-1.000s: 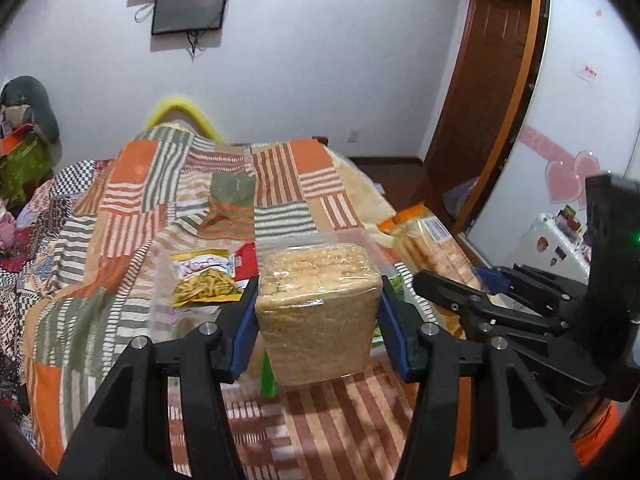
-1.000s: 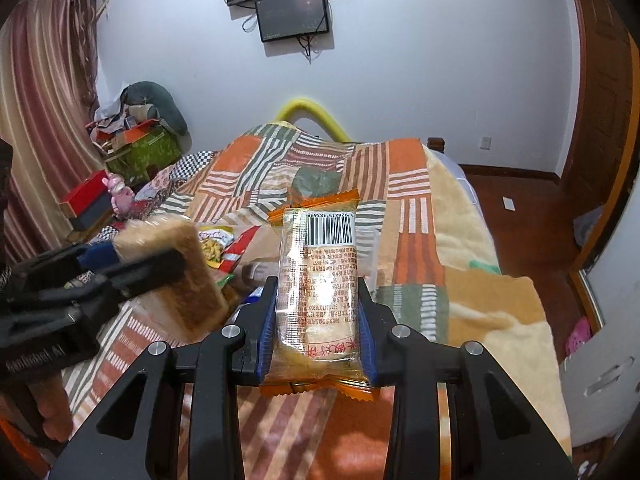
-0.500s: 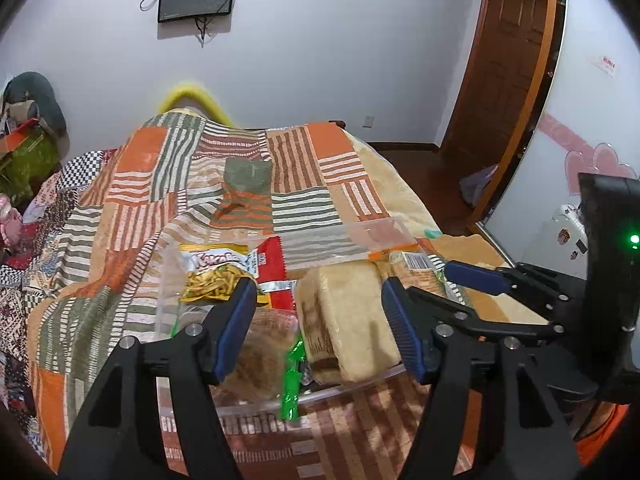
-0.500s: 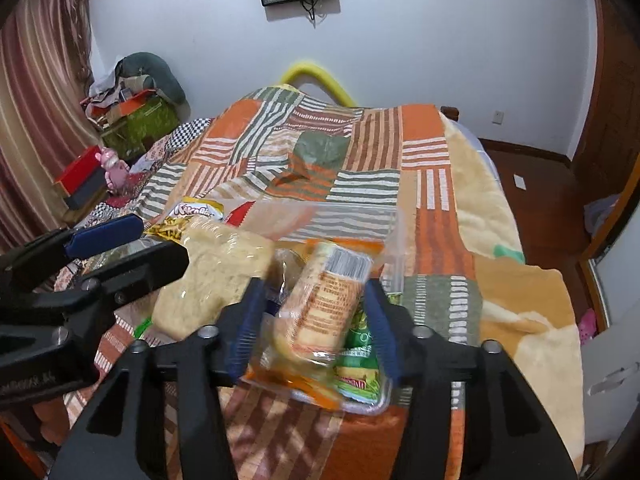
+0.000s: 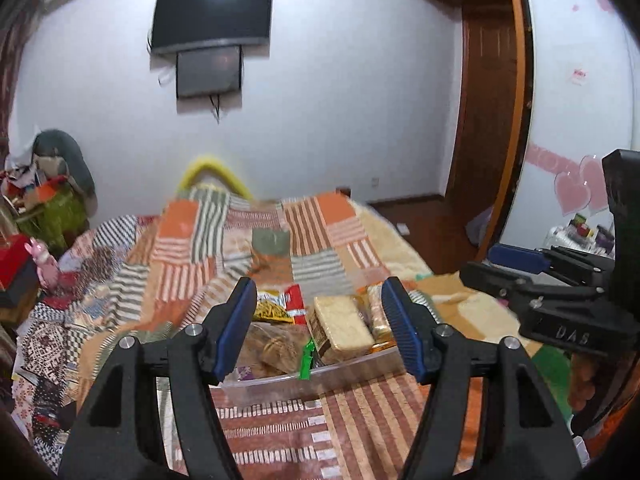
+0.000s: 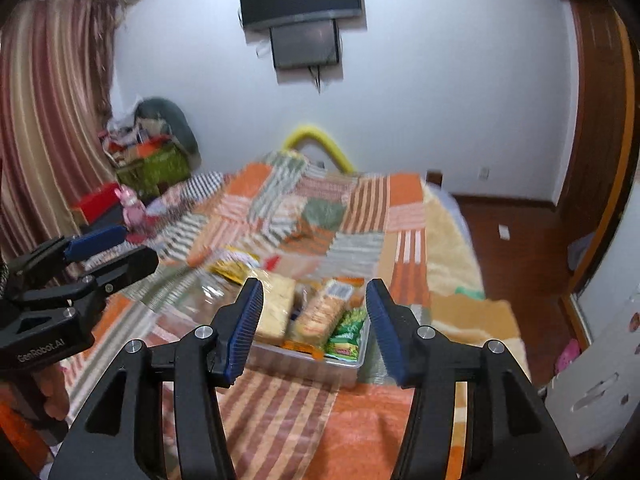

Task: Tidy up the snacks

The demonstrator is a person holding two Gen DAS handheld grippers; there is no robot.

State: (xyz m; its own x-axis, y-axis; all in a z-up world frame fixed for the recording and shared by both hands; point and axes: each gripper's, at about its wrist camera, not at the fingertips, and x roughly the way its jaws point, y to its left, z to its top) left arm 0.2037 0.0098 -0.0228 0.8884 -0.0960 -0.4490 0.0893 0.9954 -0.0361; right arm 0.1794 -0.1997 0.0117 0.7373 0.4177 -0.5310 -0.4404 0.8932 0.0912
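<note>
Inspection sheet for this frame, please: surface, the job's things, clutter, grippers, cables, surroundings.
Surface: patchwork blanket covering a bed, orange and striped patches.
Job's things: clear plastic tray on the blanket, holding a pale cracker block, an orange-edged biscuit pack, a green packet, a yellow-and-red snack bag and a brown cookie bag.
Clutter: piled boxes and clothes beside the bed; pink toy.
Grippers: left gripper open, holding nothing; right gripper open, holding nothing. Both are above the tray's near side.
Cables: wires hanging under the wall screens.
Surroundings: white wall, striped curtain, wooden door.
</note>
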